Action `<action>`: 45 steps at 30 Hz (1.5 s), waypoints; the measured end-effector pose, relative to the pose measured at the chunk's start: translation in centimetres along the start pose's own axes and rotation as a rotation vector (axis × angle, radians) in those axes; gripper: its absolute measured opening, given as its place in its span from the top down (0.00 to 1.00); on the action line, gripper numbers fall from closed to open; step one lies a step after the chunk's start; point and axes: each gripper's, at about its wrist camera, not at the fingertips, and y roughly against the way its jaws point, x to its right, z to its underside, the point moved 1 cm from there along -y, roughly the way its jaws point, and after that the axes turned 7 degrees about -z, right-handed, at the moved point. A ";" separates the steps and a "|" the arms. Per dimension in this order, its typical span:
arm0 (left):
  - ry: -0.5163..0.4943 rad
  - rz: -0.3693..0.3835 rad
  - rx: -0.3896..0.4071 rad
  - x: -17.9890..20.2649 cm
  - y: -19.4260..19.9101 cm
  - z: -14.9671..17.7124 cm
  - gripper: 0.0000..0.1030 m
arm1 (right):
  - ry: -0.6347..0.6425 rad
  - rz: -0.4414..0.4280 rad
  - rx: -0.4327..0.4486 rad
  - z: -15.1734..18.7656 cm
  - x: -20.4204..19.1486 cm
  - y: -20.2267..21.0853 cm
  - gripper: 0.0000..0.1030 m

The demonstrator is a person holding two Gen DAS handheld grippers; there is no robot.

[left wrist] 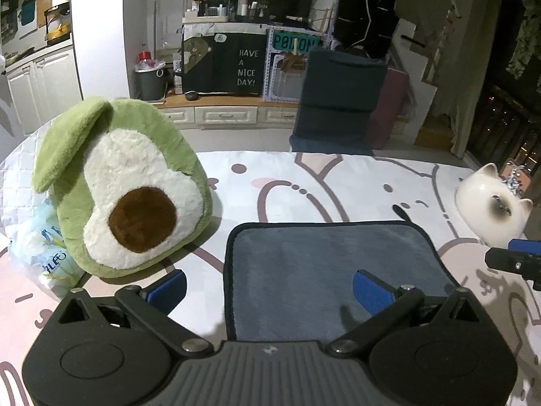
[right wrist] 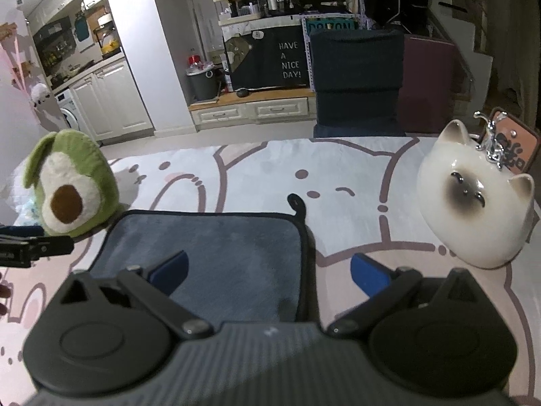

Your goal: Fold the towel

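Grey towel (left wrist: pixel 324 270) with black trim lies flat on the cartoon-print tabletop (left wrist: pixel 304 182), between the avocado plush (left wrist: pixel 125 189) and the ceramic cat figurine (right wrist: pixel 473 196); hanging loop (right wrist: pixel 297 203) at its far right corner.

Left gripper (left wrist: pixel 268 286): fingers spread wide, straddling the towel's left edge, holding nothing. Right gripper (right wrist: pixel 268 272): fingers likewise spread, straddling the right edge, empty. Whether either touches the cloth cannot be told.

Risks, as I judge them:
- Plush pile is thick; a shallow pinch may catch only the trim and slip out mid-lift.
- Uneven grips would skew the fold.
- The cat figurine stands near the right gripper; a wide swing could knock it over.
- The avocado plush sits just beside the far left corner and may snag the fold.
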 end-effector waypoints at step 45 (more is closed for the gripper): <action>-0.036 0.043 0.107 3.2 13.9 5.2 0.00 | 0.069 -0.046 0.089 5.2 -3.7 13.3 0.00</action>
